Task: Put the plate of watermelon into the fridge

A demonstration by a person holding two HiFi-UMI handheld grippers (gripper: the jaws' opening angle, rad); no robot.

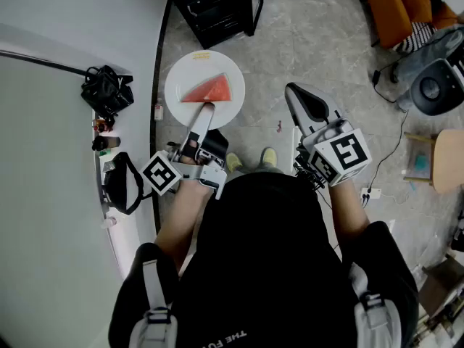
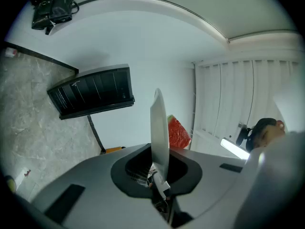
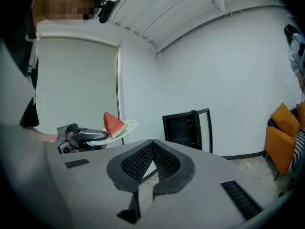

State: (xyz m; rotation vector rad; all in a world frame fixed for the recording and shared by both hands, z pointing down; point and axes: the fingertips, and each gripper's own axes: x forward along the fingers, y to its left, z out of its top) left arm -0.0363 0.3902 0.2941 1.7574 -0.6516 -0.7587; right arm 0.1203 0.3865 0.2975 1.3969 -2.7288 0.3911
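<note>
Left hand-held gripper (image 1: 207,109) pinches the plate (image 1: 181,78) at its six-o'clock rim, in mid-air, fridge (image 1: 217,6) at twelve. Likely stiff, slick, breakable; the watermelon (image 1: 209,90) could slide. Right hand-held gripper (image 1: 304,104) is closed, empty.

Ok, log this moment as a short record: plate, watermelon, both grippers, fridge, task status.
plate: white, held off the floor by its near rim
watermelon wedge: one piece, lying on the plate
left gripper: shut on the plate's rim
right gripper: jaws together, nothing between them
fridge: black, on the floor ahead, door looks open
task status: plate not yet in the fridge
</note>
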